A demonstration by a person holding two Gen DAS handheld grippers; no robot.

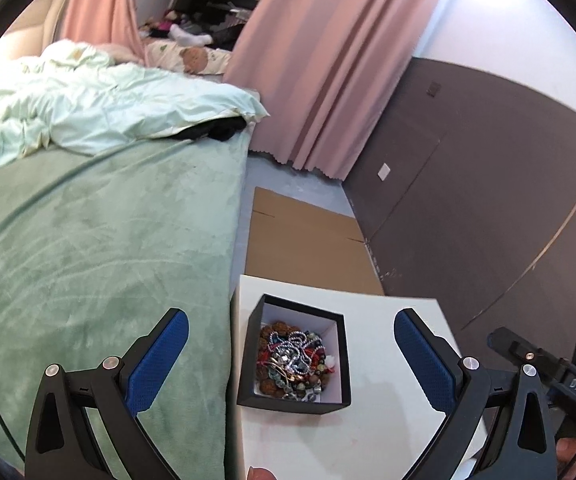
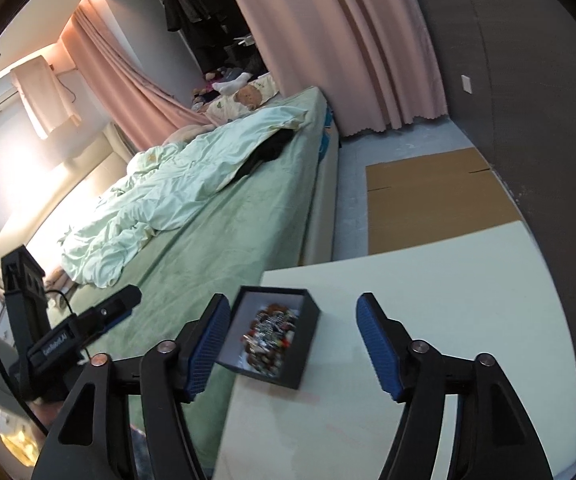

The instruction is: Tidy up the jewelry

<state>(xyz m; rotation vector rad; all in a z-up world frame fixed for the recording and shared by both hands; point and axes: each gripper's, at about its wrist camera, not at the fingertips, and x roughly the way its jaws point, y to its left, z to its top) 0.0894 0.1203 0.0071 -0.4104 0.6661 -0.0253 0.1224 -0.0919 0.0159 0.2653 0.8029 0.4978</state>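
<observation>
Blue, dimpled rubber pads line both two-finger tools, and each tool stands wide open with nothing between its fingers. From the left gripper (image 1: pixel 291 354) the small black square cardboard box (image 1: pixel 248 354) with a white inside sits right between the spread fingers, so I think it is aimed there on purpose. The right gripper (image 2: pixel 292 346) looks at the same box from the side, and the box lies nearer its left finger. Inside the box the tangled heap of bead strings, silver chains and rings (image 1: pixel 295 362) is piled together, not sorted; whether this pile waits for sorting or was gathered into the box as its proper place, I cannot decide from here. The box rests on the white flat tabletop (image 1: pixel 387 360), near the edge beside the bed, probably to stay within easy reach of both tools. Behind the table a flattened brown cardboard sheet (image 1: pixel 307 240) lies on the grey floor. To the left is the bed with a green plush cover (image 1: pixel 108 240), and farther the pink curtains (image 1: pixel 327 60).
</observation>
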